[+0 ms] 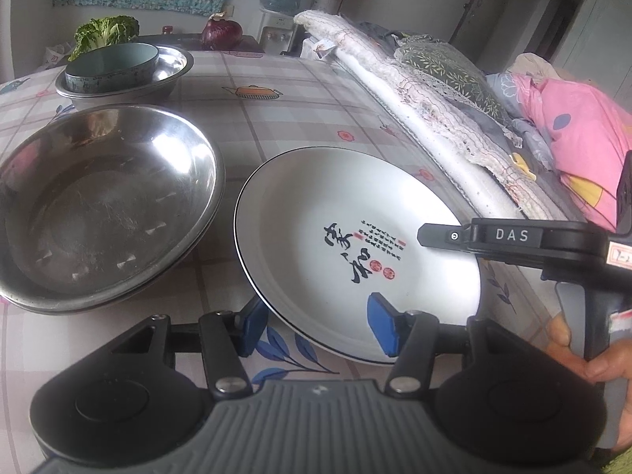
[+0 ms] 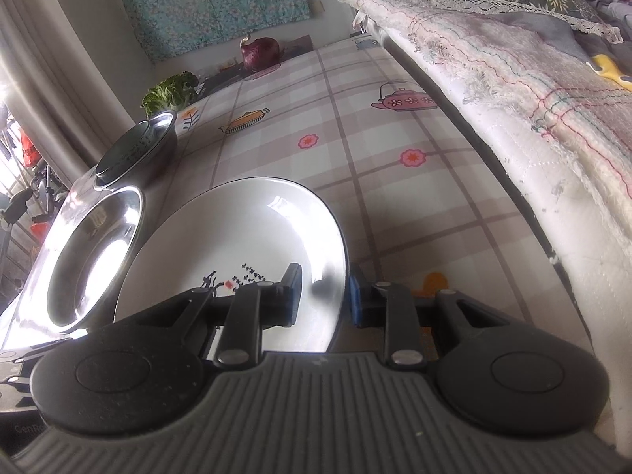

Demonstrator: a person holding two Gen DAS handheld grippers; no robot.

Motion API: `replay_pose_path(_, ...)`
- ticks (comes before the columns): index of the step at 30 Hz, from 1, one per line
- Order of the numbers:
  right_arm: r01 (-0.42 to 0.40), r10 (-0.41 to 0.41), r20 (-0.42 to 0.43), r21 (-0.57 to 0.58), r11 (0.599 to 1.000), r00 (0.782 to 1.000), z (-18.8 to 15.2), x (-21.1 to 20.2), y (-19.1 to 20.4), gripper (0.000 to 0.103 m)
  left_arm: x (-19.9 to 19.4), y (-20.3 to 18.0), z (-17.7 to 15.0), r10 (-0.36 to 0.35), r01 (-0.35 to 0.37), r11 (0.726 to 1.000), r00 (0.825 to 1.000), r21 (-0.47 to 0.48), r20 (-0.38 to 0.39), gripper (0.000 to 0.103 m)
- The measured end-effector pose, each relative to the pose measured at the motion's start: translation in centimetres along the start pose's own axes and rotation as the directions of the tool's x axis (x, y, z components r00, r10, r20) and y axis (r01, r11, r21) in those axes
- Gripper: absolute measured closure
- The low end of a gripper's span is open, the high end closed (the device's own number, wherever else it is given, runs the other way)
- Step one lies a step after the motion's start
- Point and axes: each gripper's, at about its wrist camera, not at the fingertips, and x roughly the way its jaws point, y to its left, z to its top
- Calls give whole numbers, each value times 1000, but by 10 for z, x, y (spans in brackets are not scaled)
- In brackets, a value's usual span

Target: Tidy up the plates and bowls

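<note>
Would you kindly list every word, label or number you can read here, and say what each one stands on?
"DAS": white letters on the right gripper.
White plate: black brush characters and red seals, too small to read.
Sticker near the right gripper's handle: handwritten, unclear.
"CenRo…": faint, cut off, at the right wrist view's lower-left edge.

Each black hand-held gripper (image 1: pixel 316 326) has blue pads (image 1: pixel 381 326), silver screws, ribbed grey housing, "DAS" lettering.

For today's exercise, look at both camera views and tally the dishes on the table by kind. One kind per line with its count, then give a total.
Steel bowls: 2, the large near one and the far one
Green ceramic bowl: 1, sitting inside the far steel bowl
White plate: 1, with black calligraphy
Total: 4 dishes
</note>
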Motion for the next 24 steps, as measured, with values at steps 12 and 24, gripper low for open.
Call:
replay_pose_path(12,-10,10,-33,17,1000,999,-30,-32,1,79,-24,1,-21,-76,76,997,996,2,-51,47)
replay_pose_path(24,11,-11,-12,17,1000,1000,-37,-33,2,80,-25,12,-16,-78,78,997,997,-30,-16,47)
